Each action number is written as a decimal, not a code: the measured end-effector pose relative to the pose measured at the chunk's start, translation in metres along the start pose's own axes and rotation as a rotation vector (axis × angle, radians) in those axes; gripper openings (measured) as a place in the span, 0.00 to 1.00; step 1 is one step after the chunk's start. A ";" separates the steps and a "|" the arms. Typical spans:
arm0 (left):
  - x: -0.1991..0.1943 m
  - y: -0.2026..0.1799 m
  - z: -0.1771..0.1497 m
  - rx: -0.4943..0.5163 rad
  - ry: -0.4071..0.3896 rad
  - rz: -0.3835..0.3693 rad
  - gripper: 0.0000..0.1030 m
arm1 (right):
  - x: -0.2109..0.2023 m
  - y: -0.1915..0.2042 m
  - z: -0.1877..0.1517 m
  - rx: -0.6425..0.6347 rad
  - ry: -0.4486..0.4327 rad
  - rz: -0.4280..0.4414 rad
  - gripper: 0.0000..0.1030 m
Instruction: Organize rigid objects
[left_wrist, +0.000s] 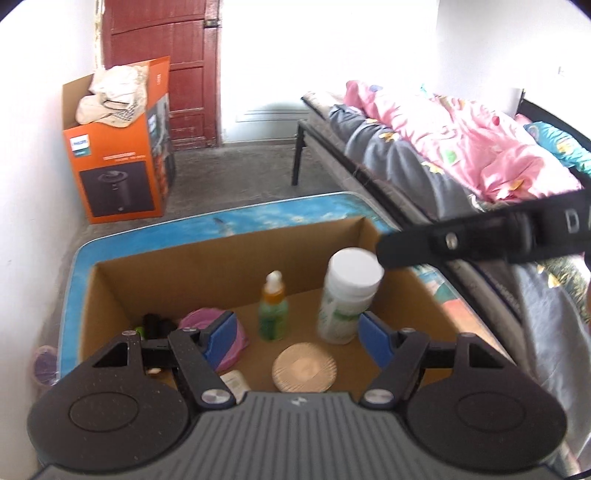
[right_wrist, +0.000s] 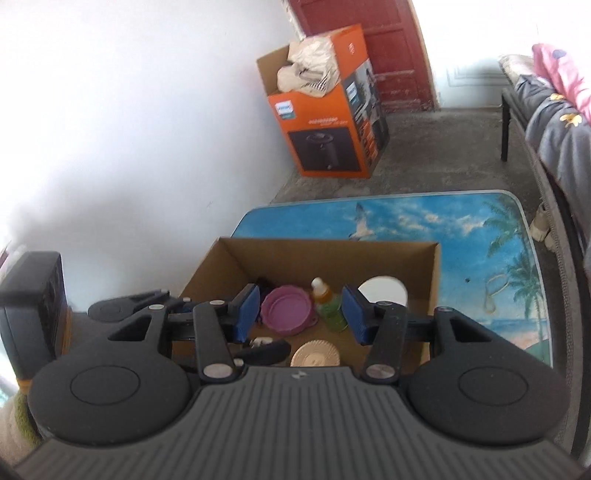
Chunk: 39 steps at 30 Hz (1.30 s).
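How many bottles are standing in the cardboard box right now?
2. A small green dropper bottle stands near the middle of the cardboard box; a taller white-capped bottle stands to its right by the wall. Others could be hidden behind the tongs.

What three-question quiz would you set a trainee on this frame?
1. True or false: both tongs, left and right, are open and empty.
2. Which item in the cardboard box has a white cap: A) the tall white bottle, B) the purple bowl, C) the round tan lid?
3. What does the box stand on?

Key: 1 true; 2 A; 3 the beach-print table.
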<state>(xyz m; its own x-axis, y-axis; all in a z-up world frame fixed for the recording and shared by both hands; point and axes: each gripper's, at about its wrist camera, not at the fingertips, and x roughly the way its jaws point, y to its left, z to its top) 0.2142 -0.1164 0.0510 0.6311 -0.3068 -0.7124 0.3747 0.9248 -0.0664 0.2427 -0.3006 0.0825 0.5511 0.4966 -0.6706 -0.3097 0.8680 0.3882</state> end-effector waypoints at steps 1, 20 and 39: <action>-0.002 0.005 -0.003 -0.002 0.007 0.010 0.68 | 0.008 0.003 -0.002 -0.001 0.035 0.005 0.47; 0.019 0.061 -0.025 -0.077 0.105 0.088 0.43 | 0.146 0.004 -0.013 0.029 0.373 -0.204 0.49; -0.004 0.078 -0.032 -0.151 0.060 0.061 0.43 | 0.179 -0.004 -0.025 -0.032 0.508 -0.299 0.55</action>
<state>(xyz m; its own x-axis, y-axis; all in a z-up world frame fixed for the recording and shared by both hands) 0.2197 -0.0357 0.0262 0.6060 -0.2395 -0.7585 0.2280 0.9659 -0.1229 0.3232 -0.2149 -0.0553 0.1804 0.1643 -0.9698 -0.2257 0.9666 0.1218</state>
